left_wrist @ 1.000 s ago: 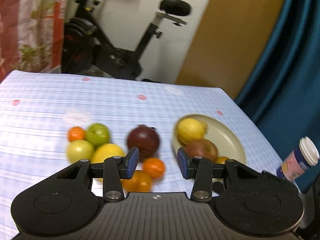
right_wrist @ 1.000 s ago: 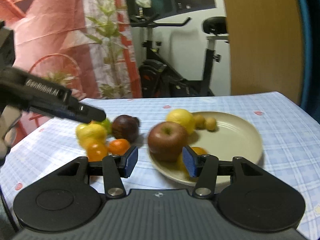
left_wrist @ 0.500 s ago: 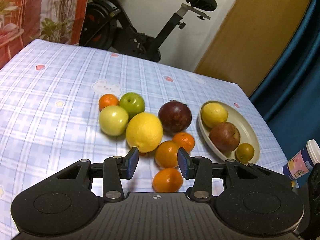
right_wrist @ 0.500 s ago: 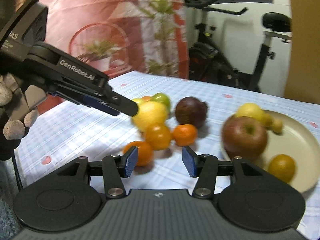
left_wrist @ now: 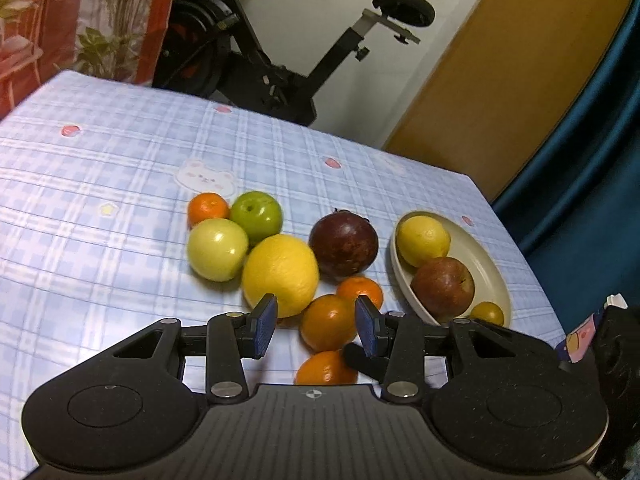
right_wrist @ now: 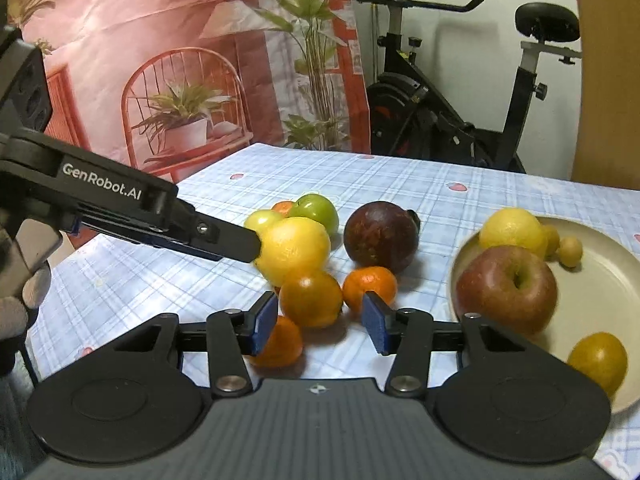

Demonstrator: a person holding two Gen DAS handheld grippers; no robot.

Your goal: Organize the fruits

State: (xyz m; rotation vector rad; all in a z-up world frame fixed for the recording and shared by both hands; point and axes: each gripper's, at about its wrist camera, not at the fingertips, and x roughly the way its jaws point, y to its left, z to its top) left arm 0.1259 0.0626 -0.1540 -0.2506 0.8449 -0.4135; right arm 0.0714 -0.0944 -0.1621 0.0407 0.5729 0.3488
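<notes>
Loose fruit lies on the checked cloth: a big yellow citrus (left_wrist: pixel 281 274), two green apples (left_wrist: pixel 256 211), a dark purple fruit (left_wrist: pixel 344 241) and several oranges (left_wrist: pixel 328 328). A beige plate (left_wrist: pixel 490 268) holds a lemon (left_wrist: pixel 424 240), a red apple (left_wrist: pixel 442 288) and small yellow fruit. My left gripper (left_wrist: pixel 316 330) is open above the oranges, empty; it also shows in the right wrist view (right_wrist: pixel 240 242) beside the yellow citrus (right_wrist: pixel 294 256). My right gripper (right_wrist: pixel 320 322) is open, empty, with an orange (right_wrist: pixel 311 298) just beyond its pads.
An exercise bike (left_wrist: pixel 280 60) stands behind the table. A paper cup (left_wrist: pixel 580 336) stands near the table's right edge. A blue curtain (left_wrist: pixel 592 140) hangs at the right. A printed backdrop (right_wrist: pixel 160 60) hangs at the left.
Both grippers have moved closer to the loose oranges. The right gripper has swung left, from the plate's apple to the oranges. Both stay open.
</notes>
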